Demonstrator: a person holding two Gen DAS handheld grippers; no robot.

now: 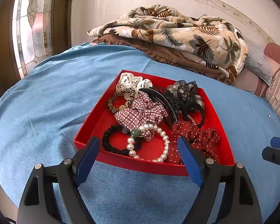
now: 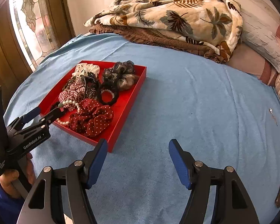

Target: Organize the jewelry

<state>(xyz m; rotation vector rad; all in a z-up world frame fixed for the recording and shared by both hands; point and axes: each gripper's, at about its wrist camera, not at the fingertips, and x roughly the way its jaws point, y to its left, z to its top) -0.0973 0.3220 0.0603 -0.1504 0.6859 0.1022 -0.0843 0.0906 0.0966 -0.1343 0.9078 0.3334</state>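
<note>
Left gripper (image 1: 138, 145) spread wide over pearl bracelet (image 1: 149, 143) in red tray (image 1: 140, 165); right gripper (image 2: 138, 147) empty, parted above bed (image 2: 196, 102), apparently waiting.

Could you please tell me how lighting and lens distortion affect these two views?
Left wrist view: stained-glass window glares at left, fisheye bows the blue bedspread. Right wrist view: same window overexposed, red tray sharp, corners vignetted black.

One red tray (image 1: 179, 168); scrunchies, several (tangled); one pearl bracelet (image 1: 165, 136); two tongs.
</note>
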